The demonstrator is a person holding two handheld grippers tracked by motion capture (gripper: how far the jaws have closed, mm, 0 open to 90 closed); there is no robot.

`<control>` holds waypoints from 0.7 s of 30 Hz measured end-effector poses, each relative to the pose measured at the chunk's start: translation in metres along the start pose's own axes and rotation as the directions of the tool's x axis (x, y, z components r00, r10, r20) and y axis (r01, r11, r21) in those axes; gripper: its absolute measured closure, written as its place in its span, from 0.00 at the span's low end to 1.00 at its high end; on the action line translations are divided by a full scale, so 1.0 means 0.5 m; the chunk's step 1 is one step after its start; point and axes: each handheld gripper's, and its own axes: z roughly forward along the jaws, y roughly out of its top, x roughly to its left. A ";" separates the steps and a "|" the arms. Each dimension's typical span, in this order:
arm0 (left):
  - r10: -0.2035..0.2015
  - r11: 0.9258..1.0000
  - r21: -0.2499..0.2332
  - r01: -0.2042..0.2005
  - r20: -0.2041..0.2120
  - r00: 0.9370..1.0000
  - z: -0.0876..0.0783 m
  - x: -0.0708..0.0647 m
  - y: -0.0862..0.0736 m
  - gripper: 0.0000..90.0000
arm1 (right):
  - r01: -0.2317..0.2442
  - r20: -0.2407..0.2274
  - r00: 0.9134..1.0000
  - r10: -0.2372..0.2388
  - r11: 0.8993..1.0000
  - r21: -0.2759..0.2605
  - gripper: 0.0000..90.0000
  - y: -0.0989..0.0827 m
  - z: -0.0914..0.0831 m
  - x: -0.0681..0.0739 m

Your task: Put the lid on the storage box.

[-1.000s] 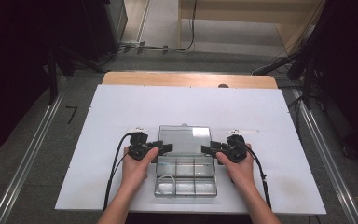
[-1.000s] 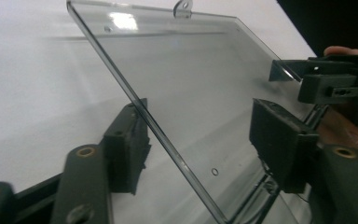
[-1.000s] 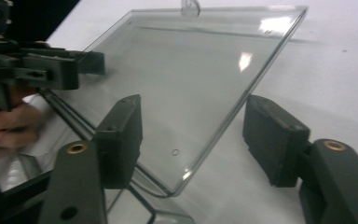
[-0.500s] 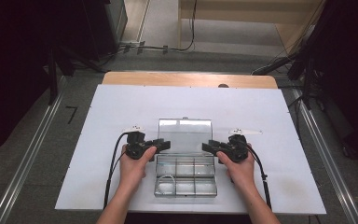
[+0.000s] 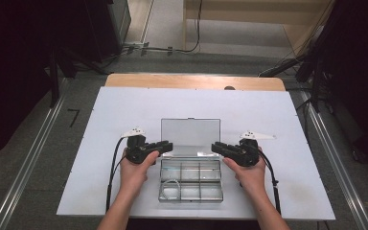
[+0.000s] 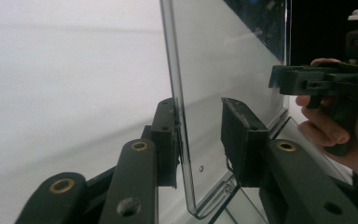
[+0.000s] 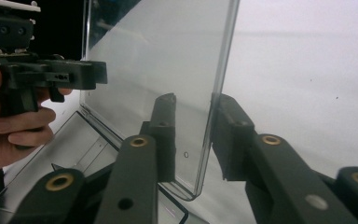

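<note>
A clear plastic compartment box (image 5: 190, 179) lies on the white tabletop near the front edge, and its lid (image 5: 190, 132) is swung up behind it. My left gripper (image 5: 167, 145) reaches in from the left, straddling the lid's (image 6: 228, 60) left edge. In the left gripper view (image 6: 200, 126), one pad touches the lid and the other stands apart. My right gripper (image 5: 215, 146) straddles the opposite edge of the lid (image 7: 158, 56). In the right gripper view (image 7: 193, 126), a gap remains on the inner side. Both pairs of jaws have just been closing around the lid.
A small pale loop (image 5: 172, 186) lies in the box's front left compartment. The white tabletop (image 5: 124, 120) extends to a wooden strip (image 5: 191, 81) at the back. Cables trail from both grippers toward the front edge. Dark equipment and floor rails flank the table.
Both grippers' jaws have narrowed around the lid's side edges. The lid looks slightly taller than before. The hands have hardly moved.
</note>
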 end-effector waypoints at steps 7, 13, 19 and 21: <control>0.031 1.000 -0.001 -0.031 0.028 0.999 -0.008 -0.001 0.000 0.80 | 0.037 -0.010 0.999 -0.037 0.999 -0.020 0.82 -0.002 -0.009 0.003; 0.054 0.998 0.012 -0.054 0.030 0.998 -0.011 -0.004 0.004 0.80 | 0.067 -0.012 0.998 -0.067 0.997 -0.035 0.83 -0.008 -0.013 0.004; 0.080 0.996 0.025 -0.080 0.014 0.997 -0.007 -0.011 0.015 0.77 | 0.100 -0.005 0.995 -0.100 0.994 -0.051 0.84 -0.010 -0.016 0.007; 0.082 0.996 0.021 -0.083 0.015 0.996 -0.008 -0.015 0.020 0.77 | 0.108 -0.004 0.994 -0.108 0.992 -0.058 0.84 -0.011 -0.017 0.007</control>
